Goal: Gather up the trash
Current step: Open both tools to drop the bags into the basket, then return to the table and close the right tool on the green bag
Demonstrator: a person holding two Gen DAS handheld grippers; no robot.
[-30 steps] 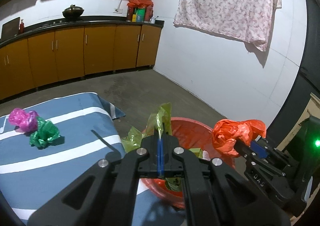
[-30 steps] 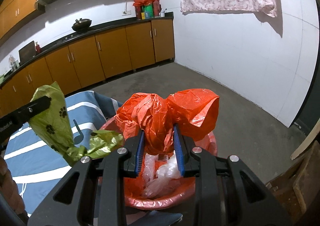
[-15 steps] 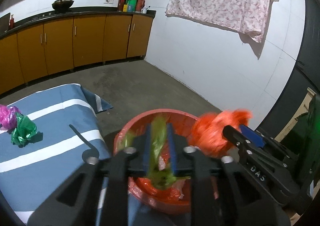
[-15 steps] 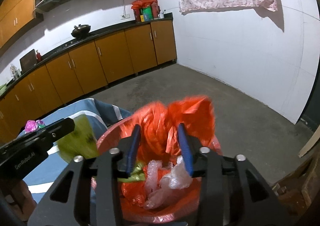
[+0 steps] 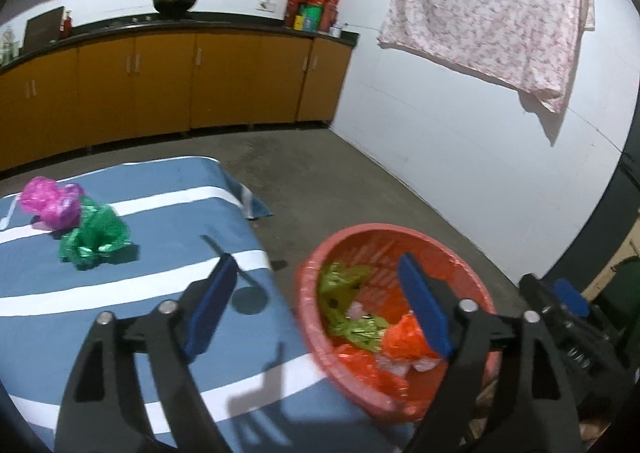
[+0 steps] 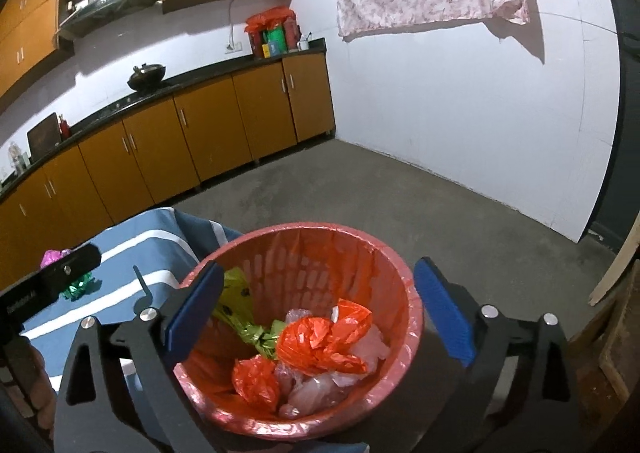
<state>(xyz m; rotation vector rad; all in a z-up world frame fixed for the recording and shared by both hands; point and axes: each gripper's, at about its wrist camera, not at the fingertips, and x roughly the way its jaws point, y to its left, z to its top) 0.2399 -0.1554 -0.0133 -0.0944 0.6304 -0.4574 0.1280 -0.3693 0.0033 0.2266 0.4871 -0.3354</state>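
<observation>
While both grippers stand wide with nothing between their jaws, which have just been opening, the red basket [image 6: 404, 293] holds the trash: a yellow-green bag [image 6: 240, 295], two crumpled orange bags [image 6: 320, 341] and pale clear plastic [image 6: 320, 389]. The left gripper [image 5: 316, 293] and right gripper [image 6: 316, 305] hover over the basket. A pink bag [image 5: 50, 201] and green bag [image 5: 94, 239] lie touching on the striped blue tabletop [image 5: 160, 181].
</observation>
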